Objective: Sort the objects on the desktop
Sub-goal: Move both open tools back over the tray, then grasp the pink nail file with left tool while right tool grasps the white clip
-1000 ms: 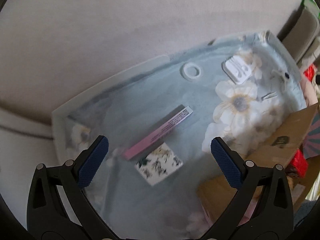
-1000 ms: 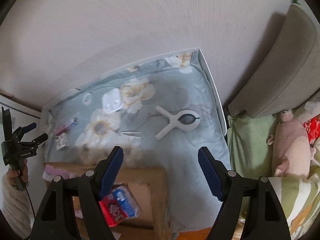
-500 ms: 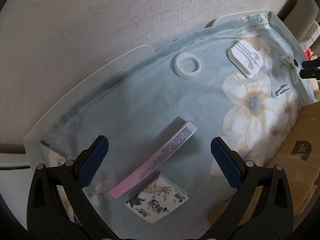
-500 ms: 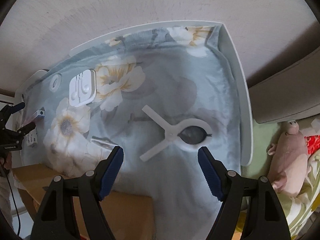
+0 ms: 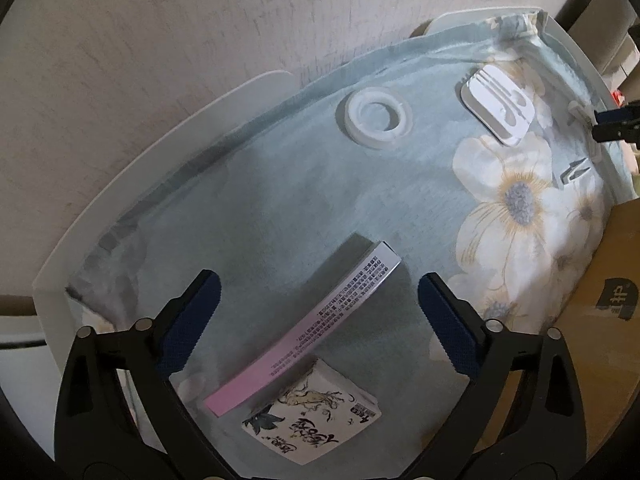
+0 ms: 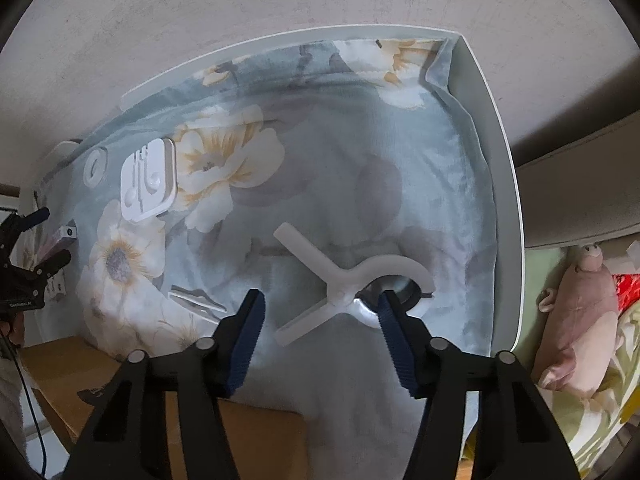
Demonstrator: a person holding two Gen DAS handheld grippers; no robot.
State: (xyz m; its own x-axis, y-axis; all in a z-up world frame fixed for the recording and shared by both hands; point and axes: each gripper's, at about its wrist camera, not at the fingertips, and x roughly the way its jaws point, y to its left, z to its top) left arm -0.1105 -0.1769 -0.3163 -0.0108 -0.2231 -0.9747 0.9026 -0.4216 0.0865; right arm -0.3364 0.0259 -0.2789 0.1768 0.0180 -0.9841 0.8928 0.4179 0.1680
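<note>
Left tool (image 5: 318, 312) closing, not yet gripping, pink box (image 5: 308, 330) between pads, right tool (image 6: 320, 330) closing around white clamp (image 6: 344, 286), ungripped.

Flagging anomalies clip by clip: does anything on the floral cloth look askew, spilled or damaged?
Nothing spilled or visibly broken. The only oddity: the flowered cloth is rumpled and bunched at the tray's far right corner. The white clamp, earphone case and long pink box simply lie scattered at mixed angles.
</note>
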